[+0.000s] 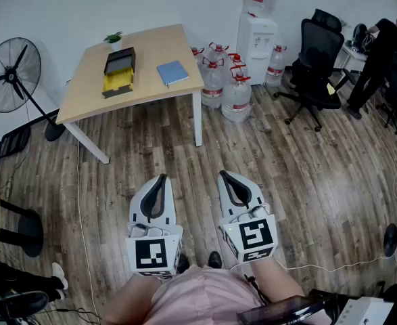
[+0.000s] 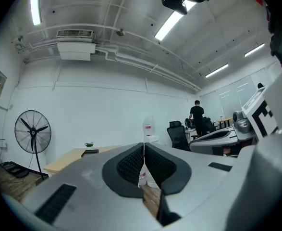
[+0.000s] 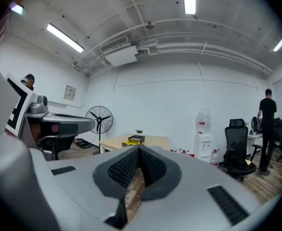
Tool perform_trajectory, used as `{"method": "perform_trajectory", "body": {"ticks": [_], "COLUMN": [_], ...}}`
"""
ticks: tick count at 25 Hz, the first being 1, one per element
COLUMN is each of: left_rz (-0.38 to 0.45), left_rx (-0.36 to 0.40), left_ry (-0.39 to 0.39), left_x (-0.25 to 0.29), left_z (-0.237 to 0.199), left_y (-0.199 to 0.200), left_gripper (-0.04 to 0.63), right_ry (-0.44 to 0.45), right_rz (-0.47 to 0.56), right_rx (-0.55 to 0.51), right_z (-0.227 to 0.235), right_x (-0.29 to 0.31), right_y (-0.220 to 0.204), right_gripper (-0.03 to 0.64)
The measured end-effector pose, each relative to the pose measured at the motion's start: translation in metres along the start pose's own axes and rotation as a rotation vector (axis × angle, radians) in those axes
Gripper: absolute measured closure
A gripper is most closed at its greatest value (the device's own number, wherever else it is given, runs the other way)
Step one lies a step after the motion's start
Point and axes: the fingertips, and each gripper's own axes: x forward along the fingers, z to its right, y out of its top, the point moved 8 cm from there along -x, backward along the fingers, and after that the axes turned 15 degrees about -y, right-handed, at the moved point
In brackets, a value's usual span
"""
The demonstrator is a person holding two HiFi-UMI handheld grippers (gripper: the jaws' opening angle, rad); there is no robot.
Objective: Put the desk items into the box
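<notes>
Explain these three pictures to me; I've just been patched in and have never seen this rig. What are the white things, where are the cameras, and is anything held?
There is no robot arm here: a person holds a two-jaw gripper in each hand. The head view looks down from the person's head at the left gripper and the right gripper above a wooden floor. The other two pictures come from a camera riding on each gripper. Both pairs of jaws are closed with nothing between them. Ahead, the table carries a black and yellow box, a blue notebook and a small plant.
</notes>
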Motion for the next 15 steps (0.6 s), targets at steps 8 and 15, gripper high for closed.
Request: {"method": "perform_trajectory", "body": {"ticks": [8, 15], "left_rz": [-0.023, -0.038], "left_rx": [-0.010, -0.051], "left_ry": [0.017, 0.061], "left_x": [0.017, 0.026], "left_z": [0.027, 0.040], "left_y": [-0.003, -0.009], "left_gripper": [0.580, 0.580], "right_ry": [0.020, 0.073], "right_rz": [-0.018, -0.021], "right_rx": [-0.018, -0.013], "right_z": [0.033, 0.046], "right_x": [-0.003, 0.003], "right_y": [-0.009, -0.019], "right_gripper": [0.617, 0.615]}}
